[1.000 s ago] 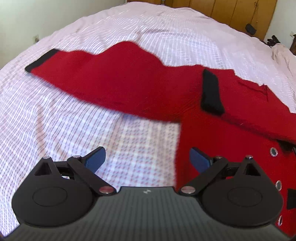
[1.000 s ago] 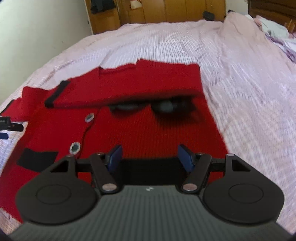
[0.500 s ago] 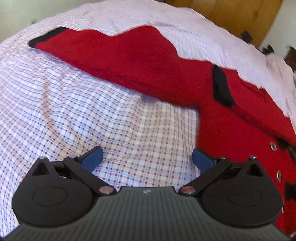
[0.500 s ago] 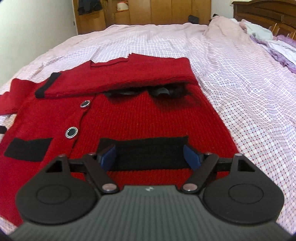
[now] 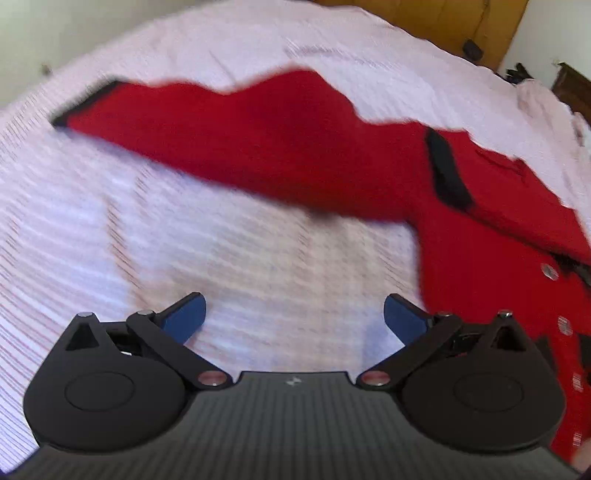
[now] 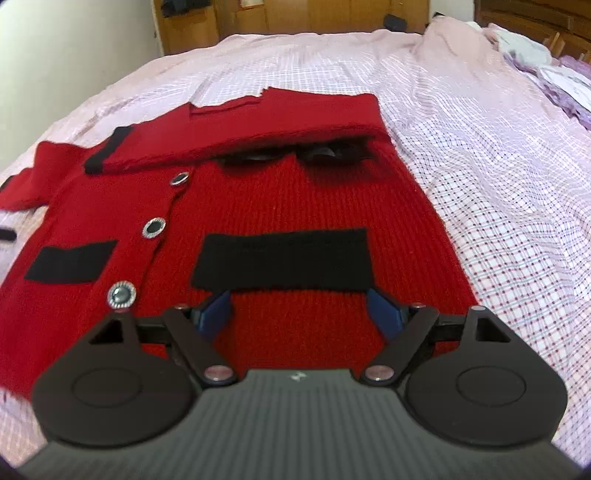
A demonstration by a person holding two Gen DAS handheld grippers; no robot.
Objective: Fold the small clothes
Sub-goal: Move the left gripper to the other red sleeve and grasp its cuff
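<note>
Checked pink bedsheet covers the bed from edge to edge in both of my wrist views, with wooden cabinets along the far wall. On it I find the red cardigan lying flat, front side up. One sleeve is folded across the chest, its black cuff resting near the button line. Three round buttons run down the placket, and a black pocket band sits on each front panel. In my left view the other sleeve stretches out sideways over the sheet, unfolded, ending in a black cuff at far left; this view is blurred.

My right gripper hovers over the cardigan's lower hem area, just below the black band. Its jaws have just been opening and now stand wide, with nothing pinched between the pads.

My left gripper stands wide apart over bare sheet, just beside the cardigan's side edge, holding nothing.
</note>
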